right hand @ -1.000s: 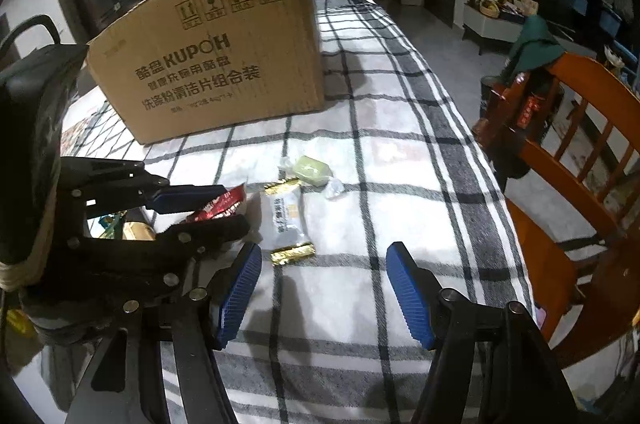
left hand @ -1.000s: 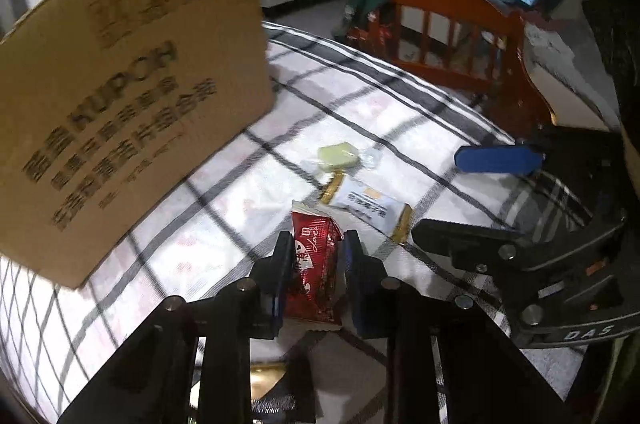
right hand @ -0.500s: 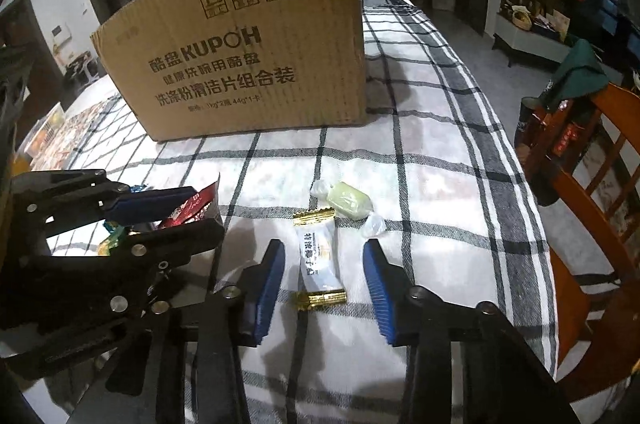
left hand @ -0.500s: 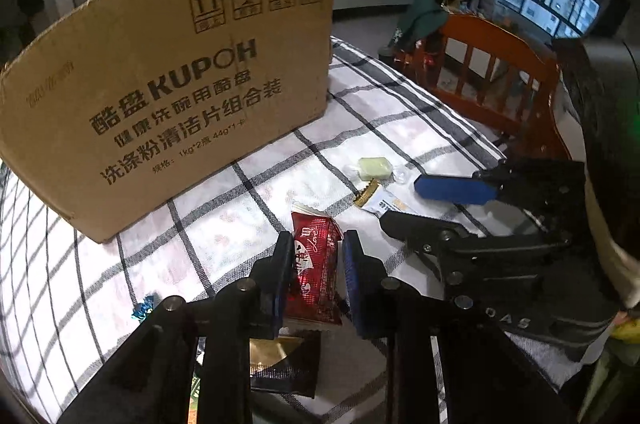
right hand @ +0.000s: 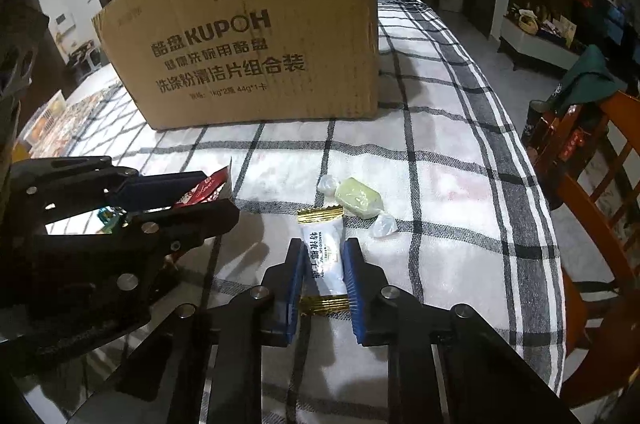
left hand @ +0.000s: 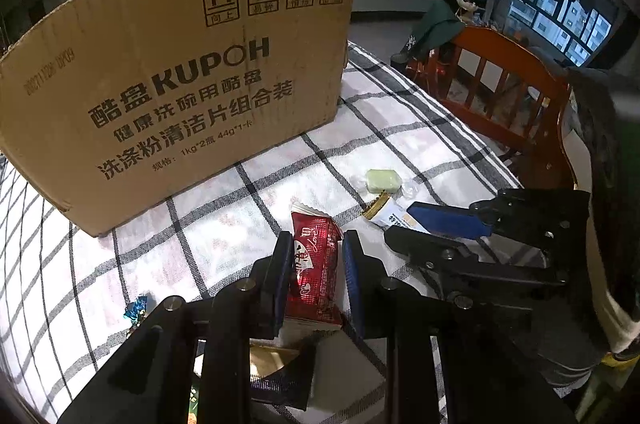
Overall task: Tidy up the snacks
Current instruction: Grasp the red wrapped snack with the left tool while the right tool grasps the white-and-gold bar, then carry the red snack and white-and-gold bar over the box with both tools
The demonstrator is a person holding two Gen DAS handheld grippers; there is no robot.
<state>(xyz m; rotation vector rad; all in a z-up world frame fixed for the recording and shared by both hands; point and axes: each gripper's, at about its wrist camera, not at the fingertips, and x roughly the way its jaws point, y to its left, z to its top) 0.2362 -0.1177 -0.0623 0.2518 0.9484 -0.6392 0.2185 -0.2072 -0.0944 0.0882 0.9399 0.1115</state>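
Note:
My left gripper [left hand: 315, 244] is shut on a red snack packet [left hand: 314, 264] and holds it above the checked tablecloth; it also shows in the right wrist view [right hand: 208, 183]. My right gripper [right hand: 323, 252] is shut on a white candy packet with gold ends [right hand: 324, 258] that lies on the cloth. In the left wrist view the right gripper [left hand: 404, 220] covers most of that packet [left hand: 382, 212]. A pale green wrapped candy [right hand: 358, 199] lies just beyond it, also seen in the left wrist view [left hand: 383, 180]. A large cardboard box [right hand: 256, 35] stands behind.
A wooden chair [left hand: 516, 95] stands at the table's right edge. Small wrapped sweets [left hand: 136, 306] and a gold packet [left hand: 268, 360] lie near the front left. Printed papers [right hand: 52, 119] lie left of the box.
My right gripper moved forward and closed its jaws onto the white candy packet. My left gripper keeps the red packet and has swung to face the box.

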